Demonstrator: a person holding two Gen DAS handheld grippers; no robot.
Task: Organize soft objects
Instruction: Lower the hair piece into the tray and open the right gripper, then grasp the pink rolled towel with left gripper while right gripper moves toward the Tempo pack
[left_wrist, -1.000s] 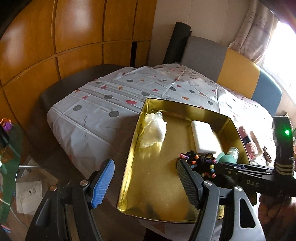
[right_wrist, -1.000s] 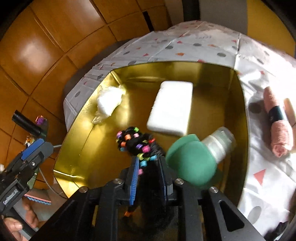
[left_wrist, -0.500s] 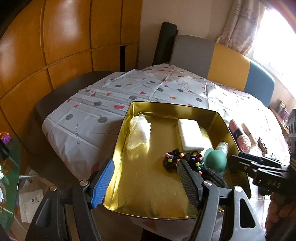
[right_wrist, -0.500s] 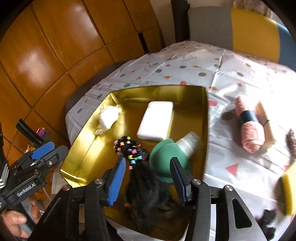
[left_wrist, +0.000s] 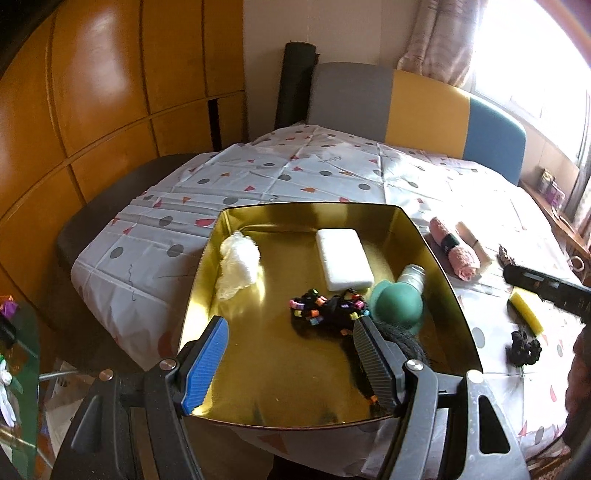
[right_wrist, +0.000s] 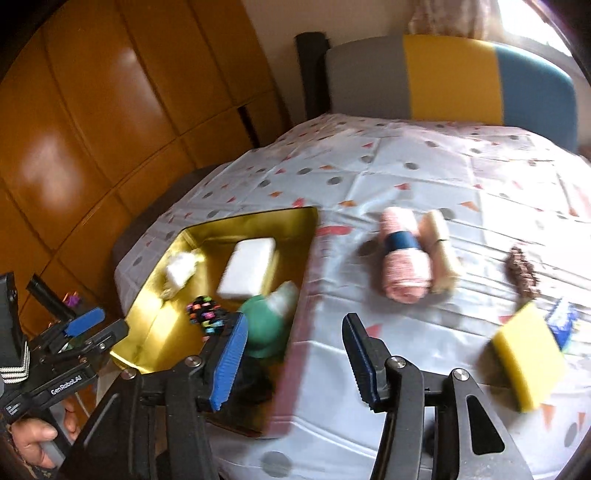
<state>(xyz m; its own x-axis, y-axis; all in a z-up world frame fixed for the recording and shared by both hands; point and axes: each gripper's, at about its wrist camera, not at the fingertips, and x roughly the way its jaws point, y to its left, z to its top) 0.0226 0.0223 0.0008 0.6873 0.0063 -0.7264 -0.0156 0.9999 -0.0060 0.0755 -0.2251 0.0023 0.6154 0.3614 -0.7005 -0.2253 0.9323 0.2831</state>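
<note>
A gold tray (left_wrist: 458, 317) (right_wrist: 147, 332) on the table holds a white wad (left_wrist: 238, 264), a white sponge (left_wrist: 343, 258), a green puff with a bottle (left_wrist: 397, 304) and a black hair piece with coloured beads (left_wrist: 328, 310) (right_wrist: 205, 314). My left gripper (left_wrist: 290, 354) is open and empty over the tray's near edge. My right gripper (right_wrist: 295, 358) is open and empty, above the tablecloth just right of the tray. A pink rolled towel (right_wrist: 404, 266), a beige roll (right_wrist: 439, 251), a yellow sponge (right_wrist: 526, 350) and a black scrunchie (left_wrist: 524, 347) lie on the cloth.
The table has a white cloth with dots and triangles (left_wrist: 295, 173). A brown hair clip (right_wrist: 522, 275) and a blue-white packet (right_wrist: 563, 321) lie at the right. A grey, yellow and blue chair back (left_wrist: 417, 107) stands behind. Wooden panels (left_wrist: 92, 92) are at the left.
My right gripper opened, left the black beaded hair piece in the tray and swung right over the tablecloth. My left gripper drew back a little and stayed open.
</note>
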